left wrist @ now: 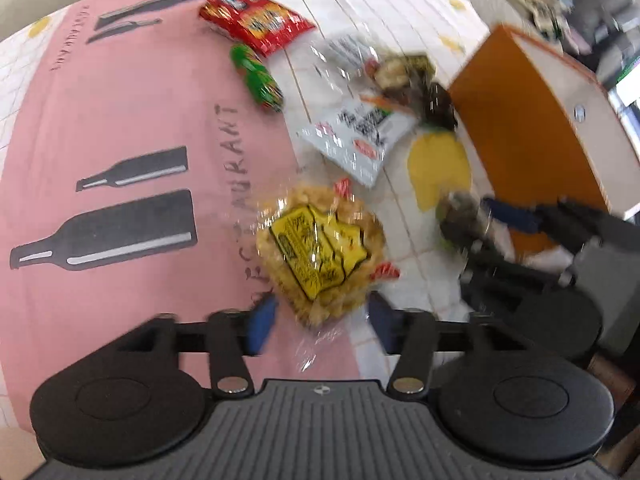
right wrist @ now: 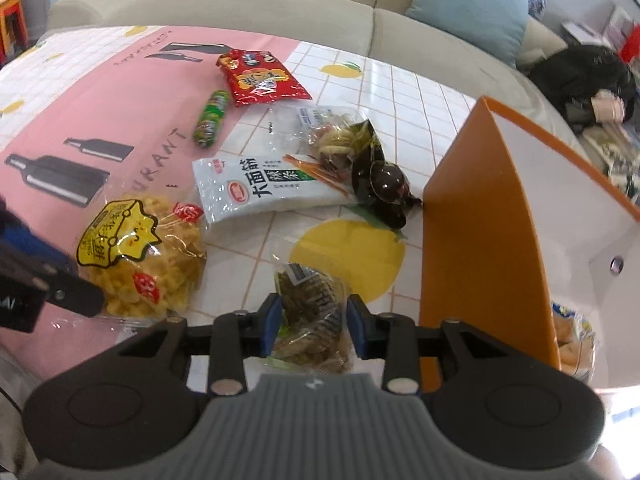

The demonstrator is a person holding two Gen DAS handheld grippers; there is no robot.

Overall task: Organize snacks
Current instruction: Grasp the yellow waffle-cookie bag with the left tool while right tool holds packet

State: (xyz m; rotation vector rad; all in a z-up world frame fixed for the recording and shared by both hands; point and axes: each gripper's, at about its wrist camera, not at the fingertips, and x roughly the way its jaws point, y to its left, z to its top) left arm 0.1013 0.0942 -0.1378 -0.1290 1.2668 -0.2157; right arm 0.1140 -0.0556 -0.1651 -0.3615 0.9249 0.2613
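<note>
Left gripper, jaws spread, above the yellow snack bag; the bag's near end lies between the blue pads without touching them. The bag rests on the worktop, across the seam between the pink print and the white tiled cloth. Right gripper, jaws drawn close, pinching a clear packet of greenish-brown snack between its pads, just beside the orange bin that stands at the worktop's right edge. Inside the bin, one bag shows at the lower right. Toward the far edge lie a red bag and, just nearer, a green roll. At mid-worktop: a white pouch, a clear bag of mixed pieces behind it, and a dark packet close to the bin's near corner. A sofa with cushions stands behind the far edge. The left-wrist view is motion-blurred.
</note>
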